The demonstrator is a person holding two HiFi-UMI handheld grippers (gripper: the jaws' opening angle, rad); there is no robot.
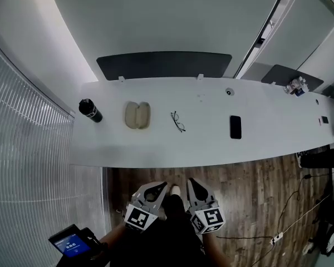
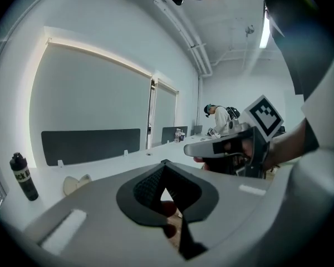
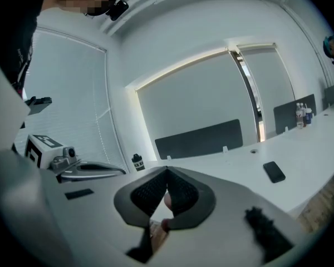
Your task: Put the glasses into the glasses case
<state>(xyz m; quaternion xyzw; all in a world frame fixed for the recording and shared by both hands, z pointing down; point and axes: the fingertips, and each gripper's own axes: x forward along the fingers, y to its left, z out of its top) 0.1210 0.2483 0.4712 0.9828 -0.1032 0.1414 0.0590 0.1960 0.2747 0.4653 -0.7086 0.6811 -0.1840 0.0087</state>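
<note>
Two hand-held grippers hover over the wooden floor short of a long white desk (image 1: 211,149), where a pair of thin-rimmed glasses (image 1: 178,121) waits to be put away. The left gripper (image 1: 158,188) and right gripper (image 1: 193,183) sit side by side, each with its jaws pressed together at the tips and nothing between them. In the head view the glasses lie at about 12 o'clock from both grippers, well apart from them and past the desk's near edge. The beige glasses case (image 1: 137,115) lies open at 9 o'clock of the glasses, near them but not touching. A black bottle (image 1: 90,110) stands further out at 9 o'clock and a dark phone (image 1: 235,127) lies at 3 o'clock. The frames look light, slender and easily bent, and the lenses are likely to slip or smear, so the bridge or a temple near its hinge seems the safer place to pinch. Whether the temples are folded is too small to tell. The jaws would have to part before any grasp.
</note>
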